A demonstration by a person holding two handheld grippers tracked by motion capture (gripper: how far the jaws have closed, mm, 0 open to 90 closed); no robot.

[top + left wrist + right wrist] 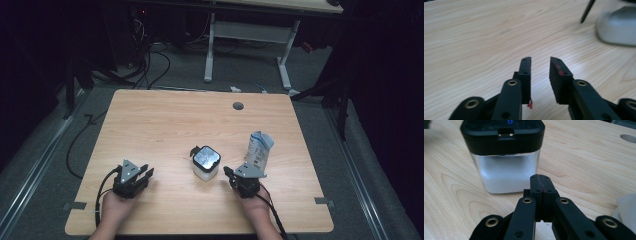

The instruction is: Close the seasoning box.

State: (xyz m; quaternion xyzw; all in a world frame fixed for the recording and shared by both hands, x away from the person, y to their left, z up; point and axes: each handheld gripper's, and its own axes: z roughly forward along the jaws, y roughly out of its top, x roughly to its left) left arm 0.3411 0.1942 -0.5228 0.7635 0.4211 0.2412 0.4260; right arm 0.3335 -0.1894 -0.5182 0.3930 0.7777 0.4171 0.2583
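**Both grippers near the front edge, container between them**

Near the desk's (160, 120) front edge, toward its left corner, the left gripper (141, 176) sits low over the wood in the person's hand. Its jaws stand a narrow gap apart with nothing between them; in the left gripper view (540, 65) only bare wood grain shows through the gap, and red flecks mark the inner pads.

Along the same front edge, toward the right, the right gripper (228, 172) is held in the other hand. Its jaws are pressed together, pad against pad, holding nothing, as the right gripper view (540, 181) shows.

Between the two grippers, slightly farther in from the front edge, stands the container (205, 163): a clear square body filled with white powder, capped by a black lid with a latch. It is upright, apart from both grippers, and nearer the right one, whose jaws point at its lower wall (504, 157).

Just beyond the right gripper, toward the desk's right edge, a white and blue pouch (259, 149) stands upright.

Close to the far edge lies a round cable hole (238, 106).
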